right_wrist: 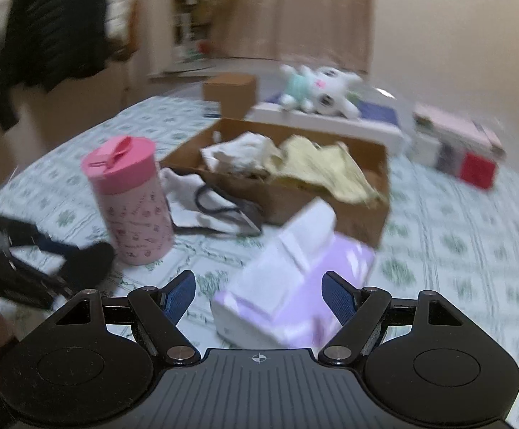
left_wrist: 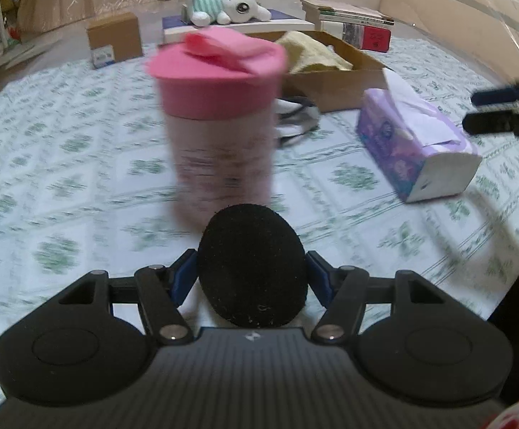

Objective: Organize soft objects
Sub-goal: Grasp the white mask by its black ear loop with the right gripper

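One black foam pad (left_wrist: 252, 266), light and squashy, sits pinched at its edges in my left gripper (left_wrist: 252, 279) above the tablecloth (left_wrist: 62, 178), while my right gripper (right_wrist: 259, 293) hangs open over the tissue pack (right_wrist: 295, 279).

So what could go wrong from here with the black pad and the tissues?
1. The cup stands upright right ahead of the left gripper; carrying the pad straight on toward the box could tip it.
2. The pad is gripped only by its edges, so it might slip out.
3. A loose sheet sticks up from the tissue pack; the open right gripper might pinch that instead of the pack.
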The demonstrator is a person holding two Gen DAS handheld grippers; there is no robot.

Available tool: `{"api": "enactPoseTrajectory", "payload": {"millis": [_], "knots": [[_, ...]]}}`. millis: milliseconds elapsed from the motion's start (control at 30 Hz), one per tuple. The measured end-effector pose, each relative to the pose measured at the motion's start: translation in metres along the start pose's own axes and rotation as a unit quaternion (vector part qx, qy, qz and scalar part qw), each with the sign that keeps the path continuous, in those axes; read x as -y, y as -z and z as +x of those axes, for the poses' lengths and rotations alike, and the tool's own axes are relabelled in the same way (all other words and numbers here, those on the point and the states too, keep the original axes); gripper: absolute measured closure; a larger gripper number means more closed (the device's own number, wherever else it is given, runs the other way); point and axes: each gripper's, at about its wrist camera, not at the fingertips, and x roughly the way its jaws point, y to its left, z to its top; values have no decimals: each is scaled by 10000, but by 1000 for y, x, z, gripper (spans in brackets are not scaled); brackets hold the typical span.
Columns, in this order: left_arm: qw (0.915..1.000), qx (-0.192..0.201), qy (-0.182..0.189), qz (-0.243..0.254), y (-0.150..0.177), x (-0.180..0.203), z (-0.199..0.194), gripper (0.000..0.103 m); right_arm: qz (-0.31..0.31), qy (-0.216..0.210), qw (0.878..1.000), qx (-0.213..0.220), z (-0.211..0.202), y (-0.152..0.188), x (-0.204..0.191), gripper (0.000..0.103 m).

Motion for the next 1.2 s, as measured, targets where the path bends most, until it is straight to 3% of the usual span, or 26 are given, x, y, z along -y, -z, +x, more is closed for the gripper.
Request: {"api": "enactPoseTrajectory", "payload": {"millis": [167,300,400,633,867,1200], "knots": [[9999,37,-109,98,-4,-46,-18,41,-963,-316,9948,47,18,-29,-7,26],[9987,148,-196,449,-15,-71,-27,41,-1926,-541,9797,-110,45,-48,-16,26],[9954,226,-234,899,-25,-82,-26,41,-2562,-786,9629,-327,71,-59,-22,26],[9856,110,56,1687,-44,-108,-4,41,-3785,-1249,9145,-699,123,-66,-39,27],[9787,-2,370,2019,-59,-124,21,41,-4784,-1338,8615,-1049,172,-60,-52,42],[9690,-41,609,2393,-74,-133,47,41,-5456,-1412,8186,-1108,214,-49,-59,51]]}}
